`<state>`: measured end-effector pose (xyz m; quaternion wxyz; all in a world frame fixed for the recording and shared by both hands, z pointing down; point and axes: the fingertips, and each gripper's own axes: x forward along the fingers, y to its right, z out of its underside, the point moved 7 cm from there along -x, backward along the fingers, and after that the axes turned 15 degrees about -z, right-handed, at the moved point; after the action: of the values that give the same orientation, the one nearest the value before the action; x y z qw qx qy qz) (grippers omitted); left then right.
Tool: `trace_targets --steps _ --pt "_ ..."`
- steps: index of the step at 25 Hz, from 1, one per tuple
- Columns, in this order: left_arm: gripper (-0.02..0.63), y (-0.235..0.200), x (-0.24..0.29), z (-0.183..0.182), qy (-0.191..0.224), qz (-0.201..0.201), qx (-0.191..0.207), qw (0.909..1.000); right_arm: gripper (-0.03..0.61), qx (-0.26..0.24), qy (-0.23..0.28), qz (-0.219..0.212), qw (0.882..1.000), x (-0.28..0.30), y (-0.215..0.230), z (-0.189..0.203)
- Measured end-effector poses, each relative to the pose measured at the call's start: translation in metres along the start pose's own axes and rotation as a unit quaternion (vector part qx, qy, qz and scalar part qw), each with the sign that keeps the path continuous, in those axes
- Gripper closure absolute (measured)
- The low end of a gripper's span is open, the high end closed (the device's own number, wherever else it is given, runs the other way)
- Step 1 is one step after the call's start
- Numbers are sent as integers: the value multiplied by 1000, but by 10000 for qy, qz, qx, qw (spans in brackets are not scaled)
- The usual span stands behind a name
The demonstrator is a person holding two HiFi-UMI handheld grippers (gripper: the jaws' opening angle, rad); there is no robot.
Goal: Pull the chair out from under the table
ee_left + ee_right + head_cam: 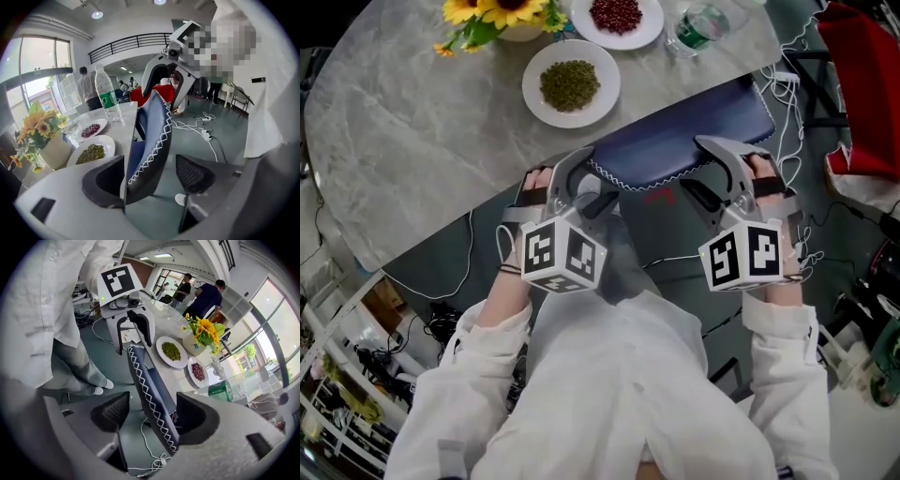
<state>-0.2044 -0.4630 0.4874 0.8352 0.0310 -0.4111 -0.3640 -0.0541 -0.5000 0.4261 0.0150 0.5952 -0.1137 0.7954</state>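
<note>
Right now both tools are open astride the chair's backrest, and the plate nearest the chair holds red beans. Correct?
No: the head view shows green beans on the nearest plate; the red beans lie on the farther plate. The left tool and right tool are indeed open astride the chair's backrest.

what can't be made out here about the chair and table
Seat and legs of the chair: head view, hidden by the table and the chair's own back.
Part of the bottle: head view, cut off by the top edge.
Whether the left gripper touches the chair: left gripper view, the chair's back covers one jaw's inner face.
Part of the flowers: head view, cut off by the top edge.
</note>
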Motion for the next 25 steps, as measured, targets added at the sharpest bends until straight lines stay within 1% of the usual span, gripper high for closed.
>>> trace_targets --steps 3,6,11,15,21,25 --pt "279 3 6 1 -54 8 309 9995 305 -235 -224 -157 9994 6 -1 5" --pt "279 6 14 1 -80 115 468 9988 307 -471 -412 -239 9978 11 0 11" --pt "279 10 22 3 -119 200 775 9967 307 -635 -537 -320 9960 18 6 16" --pt "279 14 29 1 -59 270 1059 9940 307 -782 -630 -398 9941 28 9 21" --pt "279 21 39 -7 38 432 1029 9937 307 -842 -726 -486 9926 38 14 26" --pt "281 25 48 -9 53 366 956 9947 307 -899 -813 -544 9911 45 16 27"
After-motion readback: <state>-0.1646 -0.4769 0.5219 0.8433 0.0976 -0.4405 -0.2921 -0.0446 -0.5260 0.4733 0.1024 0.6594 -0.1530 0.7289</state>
